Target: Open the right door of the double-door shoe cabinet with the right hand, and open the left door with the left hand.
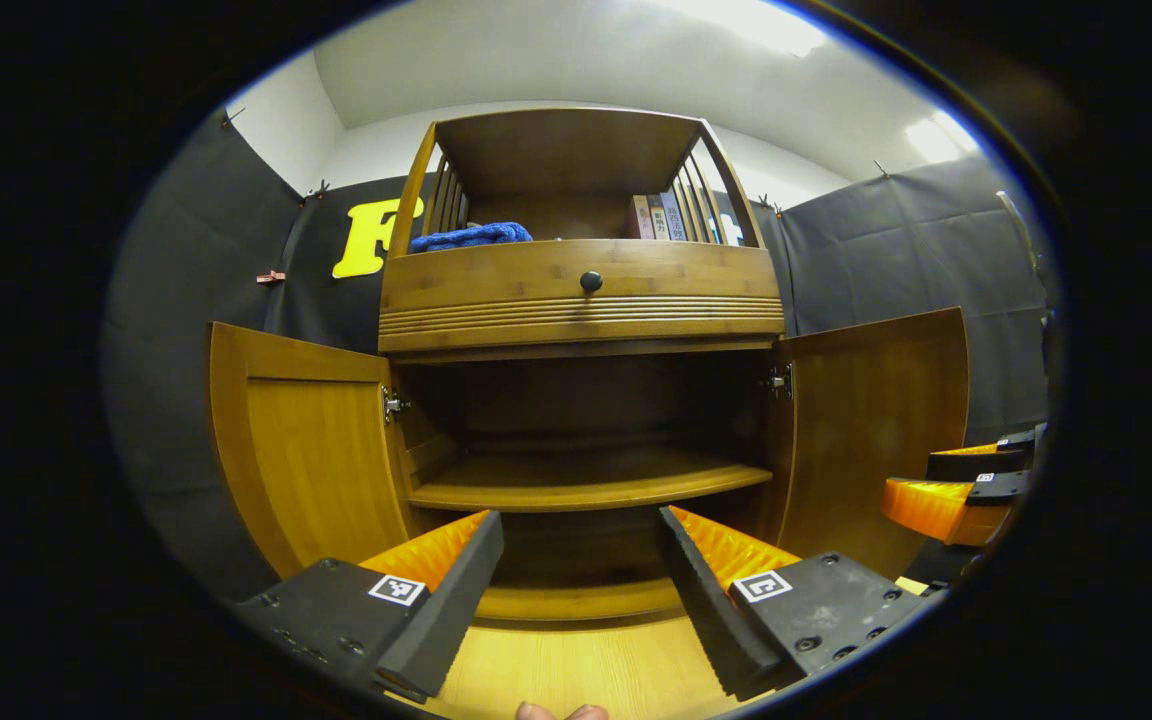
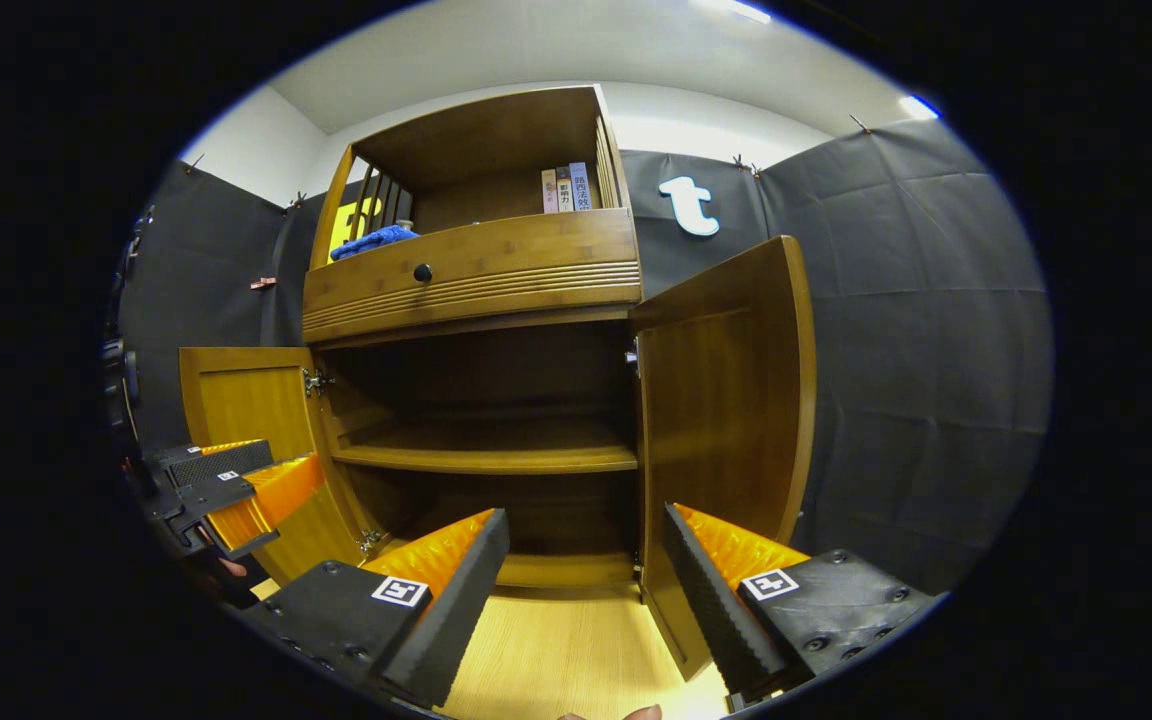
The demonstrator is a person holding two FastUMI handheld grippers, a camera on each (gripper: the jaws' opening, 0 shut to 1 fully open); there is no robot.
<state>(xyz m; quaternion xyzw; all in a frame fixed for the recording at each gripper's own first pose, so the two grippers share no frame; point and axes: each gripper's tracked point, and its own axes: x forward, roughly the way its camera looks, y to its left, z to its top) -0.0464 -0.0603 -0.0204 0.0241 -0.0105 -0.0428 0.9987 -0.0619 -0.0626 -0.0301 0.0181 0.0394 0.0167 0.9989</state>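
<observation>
- Shoe cabinet [image 1: 581,300]: left door [image 1: 306,440] and right door [image 1: 876,420] both swung open, inner shelf [image 1: 586,485] exposed.
- Left hand-held gripper [image 1: 581,590]: fingers spread wide, holding nothing, in front of the cabinet's open lower compartment, clear of both doors.
- Right hand-held gripper [image 2: 586,590]: fingers spread wide, holding nothing, in front of the cabinet, just beside the right door's lower edge.
- Above the cabinet's drawer knob [image 1: 591,281]: blue cloth [image 1: 471,236] and books [image 1: 656,216] on the top shelf.

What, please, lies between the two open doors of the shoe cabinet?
In the left gripper view, between the left door and right door lies the open compartment, holding just a bare wooden shelf.
</observation>
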